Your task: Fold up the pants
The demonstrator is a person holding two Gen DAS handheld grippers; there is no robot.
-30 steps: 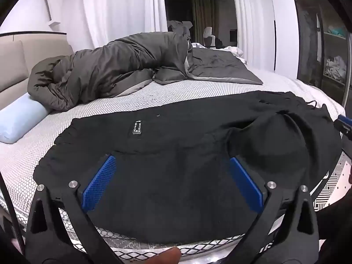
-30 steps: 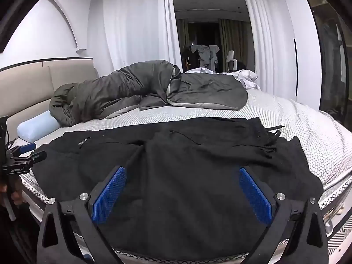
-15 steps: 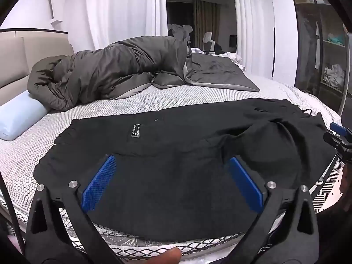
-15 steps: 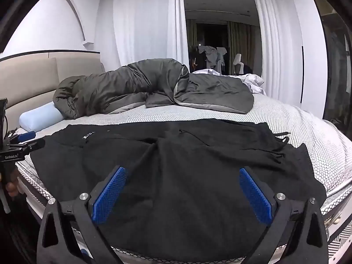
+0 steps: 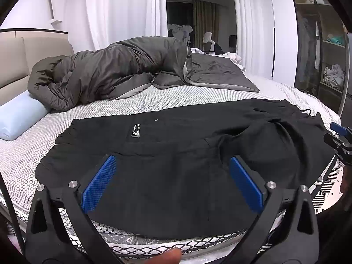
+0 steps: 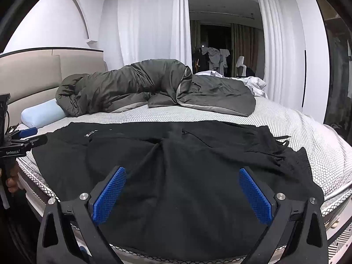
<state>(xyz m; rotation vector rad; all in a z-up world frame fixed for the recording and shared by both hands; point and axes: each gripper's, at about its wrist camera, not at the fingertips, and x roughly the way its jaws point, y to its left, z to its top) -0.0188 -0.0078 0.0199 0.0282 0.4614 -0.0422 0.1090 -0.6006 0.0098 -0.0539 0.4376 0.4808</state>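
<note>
Pants [image 5: 176, 165] lay spread on the bed [image 5: 154, 101] as both wide-open, empty grippers, left gripper [image 5: 171, 184] and right gripper [image 6: 182, 194], had drawn back, fold unstarted.

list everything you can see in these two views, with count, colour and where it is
pants: one, black, spread flat across the near edge of the bed
label: one, black with white print, on the pants' left part
duvet: one, dark grey, bunched at the far side of the bed
pillow: one, pale blue, by the headboard
bed: one, white honeycomb cover, fills the scene
headboard: one, beige, left
curtains: white, behind the bed
left gripper: one, black with blue pads, jaws open above the pants
right gripper: one, same colours, jaws open above the pants
</note>
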